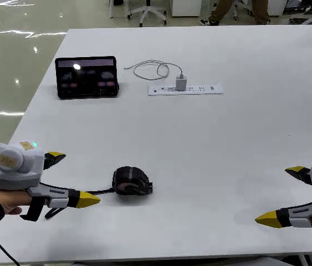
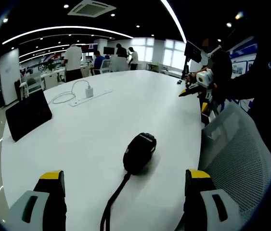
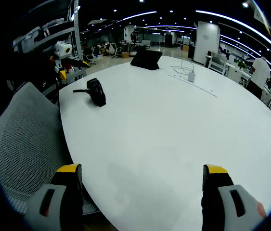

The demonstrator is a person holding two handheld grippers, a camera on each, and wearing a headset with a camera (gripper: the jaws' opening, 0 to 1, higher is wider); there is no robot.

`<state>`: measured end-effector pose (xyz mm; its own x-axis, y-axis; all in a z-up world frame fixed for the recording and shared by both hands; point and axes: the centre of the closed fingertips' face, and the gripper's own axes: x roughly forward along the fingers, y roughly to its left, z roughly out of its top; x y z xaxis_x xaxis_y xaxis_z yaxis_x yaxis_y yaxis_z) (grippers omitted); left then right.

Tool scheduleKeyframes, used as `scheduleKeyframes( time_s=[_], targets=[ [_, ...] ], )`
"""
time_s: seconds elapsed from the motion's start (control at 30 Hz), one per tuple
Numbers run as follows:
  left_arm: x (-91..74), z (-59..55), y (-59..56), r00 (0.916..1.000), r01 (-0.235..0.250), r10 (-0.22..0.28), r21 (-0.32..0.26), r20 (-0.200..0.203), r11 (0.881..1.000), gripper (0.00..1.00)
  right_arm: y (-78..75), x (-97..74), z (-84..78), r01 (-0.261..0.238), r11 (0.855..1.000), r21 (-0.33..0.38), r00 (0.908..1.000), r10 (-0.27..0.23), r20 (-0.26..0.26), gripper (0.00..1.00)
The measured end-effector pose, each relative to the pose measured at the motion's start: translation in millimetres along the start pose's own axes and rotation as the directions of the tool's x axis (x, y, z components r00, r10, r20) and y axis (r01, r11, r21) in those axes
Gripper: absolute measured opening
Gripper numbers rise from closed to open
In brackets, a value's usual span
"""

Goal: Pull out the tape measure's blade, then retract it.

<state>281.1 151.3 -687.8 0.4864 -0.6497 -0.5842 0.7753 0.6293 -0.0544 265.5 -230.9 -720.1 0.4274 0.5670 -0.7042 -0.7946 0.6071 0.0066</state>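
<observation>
Left gripper: grey-and-white two-jaw tool with yellow tips (image 1: 75, 177), held by a hand (image 1: 0, 202) at the table's near left edge; jaws spread wide, gripping nothing.
Tablet: dark rectangular tablet with a lit screen (image 1: 86, 76), propped upright at the far left.
Tape measure: black round-cased tape measure (image 1: 132, 181), lying on the table just ahead of the left gripper's tips, apart from them; its thin black strap (image 1: 103, 191) trails toward that gripper.
Power strip: flat white power strip (image 1: 184, 89), with a white charger plug (image 1: 180, 83) and a looped white cable (image 1: 150, 69).
Table: broad white tabletop (image 1: 228, 155).
Right gripper: matching yellow-tipped tool (image 1: 281, 194), near right edge, well apart from the tape measure; jaws wide, holding nothing.
</observation>
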Motion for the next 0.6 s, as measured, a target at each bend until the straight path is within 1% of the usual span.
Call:
scheduleKeyframes(
  time_s=[0.03, 0.07, 0.1, 0.13, 0.2, 0.23, 0.27, 0.33, 0.37, 0.4, 0.43, 0.5, 0.57, 0.6],
  targets=[
    [4.0, 0.2, -6.1, 0.9995, 0.032, -0.032, 0.02, -0.004, 0.999, 1.0, 1.9, 2.7, 2.7, -0.008, 1.0, -0.004, 1.0, 0.008, 0.0, 1.0],
    [6.7, -1.4, -6.9, 0.9992, 0.037, -0.037, 0.027, -0.015, 0.999, 1.0, 2.3, 4.5, 4.8, -0.01, 1.0, -0.006, 0.9999, 0.01, 0.002, 1.0],
    [11.2, -2.4, -10.2, 0.9982, 0.053, -0.052, 0.031, -0.029, 0.998, 1.0, 2.6, 7.7, 7.6, -0.015, 1.0, -0.009, 0.9999, 0.015, 0.006, 1.0],
    [13.8, -1.4, -11.7, 0.9979, 0.059, -0.058, 0.035, -0.029, 0.998, 1.0, 2.9, 9.7, 9.6, -0.017, 1.0, -0.011, 0.9998, 0.017, 0.008, 1.0],
    [19.6, 2.5, -15.3, 0.9971, 0.072, -0.071, 0.065, -0.028, 0.995, 1.0, 4.6, 14.8, 15.1, -0.026, 0.999, -0.021, 0.9995, 0.027, 0.014, 1.0],
    [22.3, 3.1, -16.9, 0.9964, 0.08, -0.078, 0.072, -0.034, 0.994, 1.0, 5.5, 16.7, 17.7, -0.029, 0.999, -0.027, 0.9994, 0.029, 0.017, 1.0],
    [26.1, 1.7, -16.9, 0.9952, 0.085, -0.08, 0.089, -0.056, 0.992, 0.99, 7.7, 19.7, 24.5, -0.037, 0.998, -0.053, 0.9984, 0.039, 0.04, 1.0],
    [30.9, 2.8, -16.3, 0.9946, 0.087, -0.08, 0.12, -0.066, 0.989, 0.96, 11.2, 23.0, 33.7, -0.04, 0.997, -0.067, 0.9967, 0.044, 0.068, 1.0],
    [34.2, 4.2, -18.0, 0.9933, 0.1, -0.092, 0.117, -0.069, 0.988, 0.93, 15.4, 25.7, 37.2, -0.057, 0.996, -0.074, 0.996, 0.061, 0.066, 1.0],
    [36.2, 5.7, -19.2, 0.9925, 0.107, -0.1, 0.114, -0.071, 0.988, 0.93, 16.7, 27.8, 39.3, -0.062, 0.995, -0.074, 0.9957, 0.067, 0.064, 1.0],
    [39.3, 7.5, -21.1, 0.9904, 0.124, -0.115, 0.125, -0.076, 0.984, 0.93, 17.3, 30.6, 41.5, -0.069, 0.995, -0.079, 0.9954, 0.073, 0.062, 1.0],
    [42.8, 8.9, -21.9, 0.9886, 0.135, -0.124, 0.13, -0.085, 0.982, 0.92, 20.2, 34.1, 45.4, -0.079, 0.993, -0.091, 0.9945, 0.085, 0.062, 1.0],
    [47.1, 9.9, -22.6, 0.9854, 0.151, -0.139, 0.131, -0.098, 0.98, 0.91, 23.4, 38.8, 50.1, -0.095, 0.991, -0.093, 0.9928, 0.101, 0.064, 1.0],
    [49.7, 8.8, -22.7, 0.9827, 0.16, -0.144, 0.141, -0.116, 0.977, 0.9, 25.8, 41.5, 52.2, -0.104, 0.99, -0.099, 0.992, 0.11, 0.062, 1.0]
  ],
)
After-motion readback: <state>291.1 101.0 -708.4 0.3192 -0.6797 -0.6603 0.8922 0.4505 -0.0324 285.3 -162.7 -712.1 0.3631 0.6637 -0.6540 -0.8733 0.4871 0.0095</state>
